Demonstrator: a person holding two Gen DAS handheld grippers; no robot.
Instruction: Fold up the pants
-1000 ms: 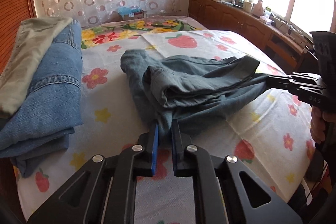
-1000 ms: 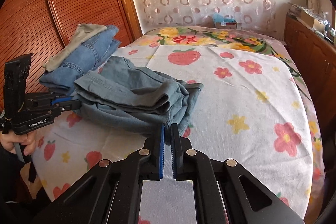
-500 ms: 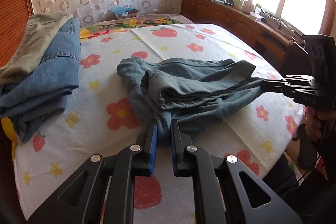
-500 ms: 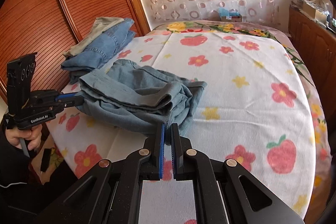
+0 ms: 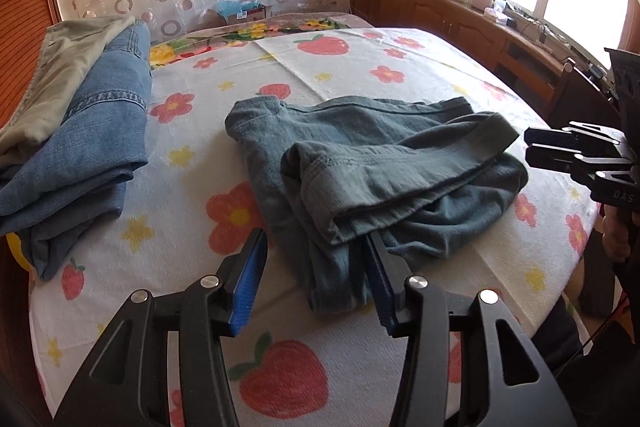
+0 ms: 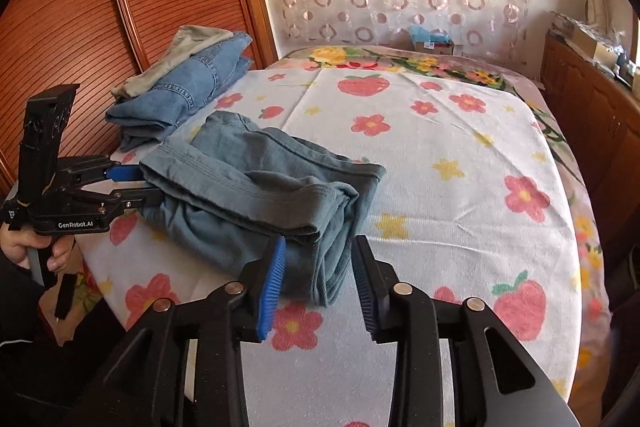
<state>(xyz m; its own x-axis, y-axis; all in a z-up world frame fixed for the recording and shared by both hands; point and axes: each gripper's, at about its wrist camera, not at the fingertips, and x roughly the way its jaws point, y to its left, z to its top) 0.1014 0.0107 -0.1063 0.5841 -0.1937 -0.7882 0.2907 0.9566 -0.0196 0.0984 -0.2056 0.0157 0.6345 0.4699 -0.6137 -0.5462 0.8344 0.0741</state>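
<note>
A pair of grey-blue pants (image 5: 372,171) lies folded in a thick bundle on the bed; it also shows in the right wrist view (image 6: 260,195). My left gripper (image 5: 316,259) is open, its fingers apart on either side of the bundle's near end. My right gripper (image 6: 318,261) is open too, with its fingers apart at the bundle's other end. In the left wrist view the right gripper (image 5: 532,145) stands just off the pants' right end. In the right wrist view the left gripper (image 6: 140,183) touches the pants' left end.
A stack of folded blue jeans (image 5: 92,131) with a beige garment (image 5: 52,75) on top lies at the bed's left side by a wooden sliding door (image 6: 80,7). The flowered sheet (image 6: 460,155) covers the bed. A wooden cabinet (image 5: 460,19) runs under the window.
Both grippers were shut on the ends of the pants and have opened, letting the bundle rest on the bed. Both cameras have drawn back slightly.
</note>
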